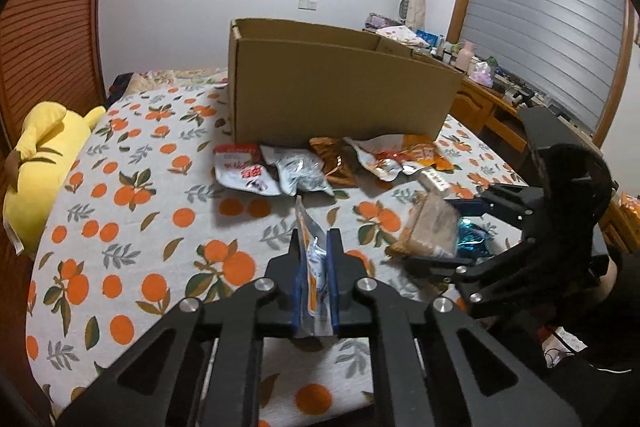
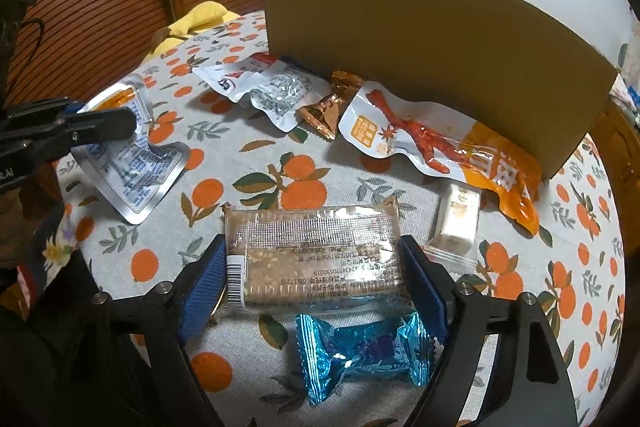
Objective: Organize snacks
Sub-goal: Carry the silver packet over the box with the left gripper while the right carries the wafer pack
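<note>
My left gripper (image 1: pixel 316 259) is squeezed tight on a thin silver packet (image 1: pixel 314 267), held up off the bed cover (image 1: pixel 132 219). My right gripper (image 2: pixel 316 267) is open wide around a brown snack bar (image 2: pixel 316 259), and I cannot tell if it touches. More snacks lie beside the cardboard box (image 1: pixel 336 91).

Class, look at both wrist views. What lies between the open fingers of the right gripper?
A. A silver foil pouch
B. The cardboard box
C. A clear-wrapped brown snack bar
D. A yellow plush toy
C: in the right wrist view the right gripper has its blue-padded fingers standing either side of the clear-wrapped brown snack bar, while the silver foil pouch is pinched in the left gripper.
</note>
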The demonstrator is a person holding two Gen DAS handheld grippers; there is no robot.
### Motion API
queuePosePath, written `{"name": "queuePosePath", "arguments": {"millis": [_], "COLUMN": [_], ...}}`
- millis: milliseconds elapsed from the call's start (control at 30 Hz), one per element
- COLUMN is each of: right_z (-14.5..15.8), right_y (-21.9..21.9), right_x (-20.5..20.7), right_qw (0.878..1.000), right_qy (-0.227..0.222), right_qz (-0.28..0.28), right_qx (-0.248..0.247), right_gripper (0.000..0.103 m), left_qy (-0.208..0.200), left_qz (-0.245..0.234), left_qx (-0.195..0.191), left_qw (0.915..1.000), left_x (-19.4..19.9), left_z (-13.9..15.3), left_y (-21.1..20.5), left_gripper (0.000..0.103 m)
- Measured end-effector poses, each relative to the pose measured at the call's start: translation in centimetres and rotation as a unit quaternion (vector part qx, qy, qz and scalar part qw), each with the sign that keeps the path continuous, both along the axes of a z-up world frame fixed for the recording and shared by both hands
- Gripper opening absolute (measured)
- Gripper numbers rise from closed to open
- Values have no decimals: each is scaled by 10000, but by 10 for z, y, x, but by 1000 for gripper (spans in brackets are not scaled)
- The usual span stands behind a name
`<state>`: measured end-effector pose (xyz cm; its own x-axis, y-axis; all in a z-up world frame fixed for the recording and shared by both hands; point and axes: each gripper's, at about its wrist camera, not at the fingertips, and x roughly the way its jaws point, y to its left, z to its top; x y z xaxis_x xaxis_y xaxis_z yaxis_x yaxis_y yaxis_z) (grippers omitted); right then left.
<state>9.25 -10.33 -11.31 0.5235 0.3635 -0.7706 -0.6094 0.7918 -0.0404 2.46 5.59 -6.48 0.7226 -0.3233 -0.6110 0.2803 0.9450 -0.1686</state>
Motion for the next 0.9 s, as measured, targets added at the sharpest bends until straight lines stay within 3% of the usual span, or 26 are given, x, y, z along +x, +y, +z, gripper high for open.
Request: {"name": "queuePosePath", "arguments": {"millis": [433, 900], "right_z": [5, 37], "right_y": [-2, -18], "right_x": [-3, -2], "right_qw": [9998, 9979], "right_qy": [-72, -386], "right_qz": [-35, -213], "right_qx": [169, 479], "right_gripper": [79, 79], "left_qy": [-129, -371], "left_qz": [58, 77], "left_qx": [64, 106], "left_qw": [9999, 9992], "left_x": [8, 23], "left_z": [15, 38], "left_y": [-6, -10], "left_gripper": [3, 3]}}
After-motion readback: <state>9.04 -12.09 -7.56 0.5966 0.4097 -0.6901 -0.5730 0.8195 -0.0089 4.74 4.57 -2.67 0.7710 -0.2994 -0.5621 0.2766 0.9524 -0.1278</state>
